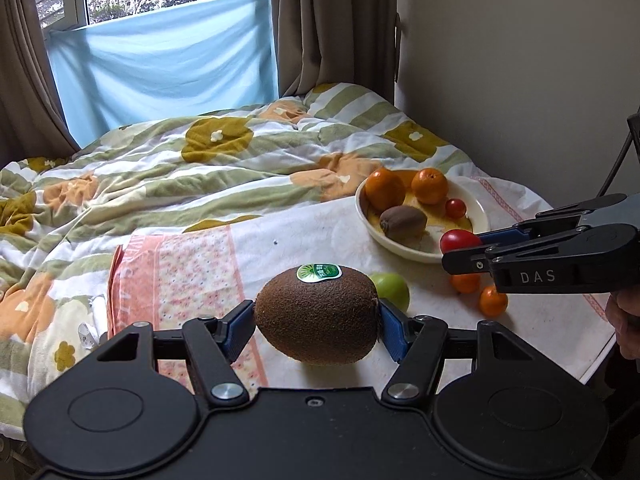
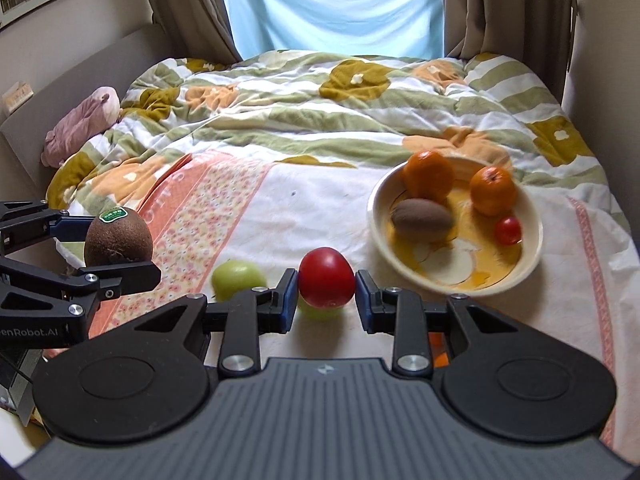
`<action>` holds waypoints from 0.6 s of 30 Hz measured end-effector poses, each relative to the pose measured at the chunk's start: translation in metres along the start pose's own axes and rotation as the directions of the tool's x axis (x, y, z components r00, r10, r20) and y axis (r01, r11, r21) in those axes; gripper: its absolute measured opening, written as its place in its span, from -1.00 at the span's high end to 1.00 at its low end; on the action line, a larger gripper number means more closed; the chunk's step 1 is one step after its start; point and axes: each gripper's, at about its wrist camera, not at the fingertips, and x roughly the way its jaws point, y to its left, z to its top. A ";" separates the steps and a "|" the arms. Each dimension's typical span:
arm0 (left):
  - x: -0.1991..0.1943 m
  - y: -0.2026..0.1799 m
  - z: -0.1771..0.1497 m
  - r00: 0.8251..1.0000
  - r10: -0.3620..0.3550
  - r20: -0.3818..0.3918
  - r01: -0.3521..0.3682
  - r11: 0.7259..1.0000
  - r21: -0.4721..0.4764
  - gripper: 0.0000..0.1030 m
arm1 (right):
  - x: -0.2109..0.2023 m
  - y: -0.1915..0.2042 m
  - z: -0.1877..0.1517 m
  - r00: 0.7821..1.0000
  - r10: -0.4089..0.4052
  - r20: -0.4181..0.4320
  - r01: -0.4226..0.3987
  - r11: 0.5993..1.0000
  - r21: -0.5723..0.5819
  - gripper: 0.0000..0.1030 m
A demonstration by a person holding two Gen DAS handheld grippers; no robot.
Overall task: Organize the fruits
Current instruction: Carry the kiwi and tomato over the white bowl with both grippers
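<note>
Kiwi w/ green sticker clamped lengthwise in left claw, blue pads pressed on both ends, fruit lifted clear of the cloth. Same kiwi seen from right wrist cam at far left, sticker up.

Right claw closed on red tomato, pads touching both sides; tomato held above the worktop, near front rim of bowl. In left cam the right claw comes in from the right edge, tomato at its tip just beside the bowl rim.

Bowl: cream w/ yellow pattern inside, sits far right on the worktop. Contents: 2 oranges at back — larger one back left, other back right — plus second kiwi front left, no sticker visible, and small cherry tomato at right. Kiwi touches the larger orange; cherry tomato sits just below the right orange.

Loose on cloth: green fruit behind the held kiwi, partly hidden. Two small orange fruits under right claw, near worktop's right edge. Right cam shows another green fruit directly under the held tomato, mostly hidden.

Cloth: white w/ pink floral band at left. Bed w/ floral striped quilt beyond worktop. Blue sheet over window, brown curtains either side.
</note>
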 end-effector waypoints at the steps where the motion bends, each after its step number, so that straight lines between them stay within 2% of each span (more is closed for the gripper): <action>1: 0.002 -0.006 0.005 1.000 0.000 0.003 0.000 1.000 0.000 -0.34 | -0.002 -0.009 0.003 1.000 -0.002 0.002 0.002 1.000 0.000 0.12; 9: 0.034 -0.053 0.041 1.000 -0.016 0.020 0.016 1.000 0.000 -0.34 | -0.005 -0.074 0.024 1.000 -0.020 0.005 0.020 1.000 0.006 0.12; 18: 0.090 -0.099 0.065 0.998 -0.049 -0.024 0.050 0.998 0.028 -0.34 | 0.015 -0.134 0.034 0.999 -0.022 -0.028 0.022 1.000 0.014 0.12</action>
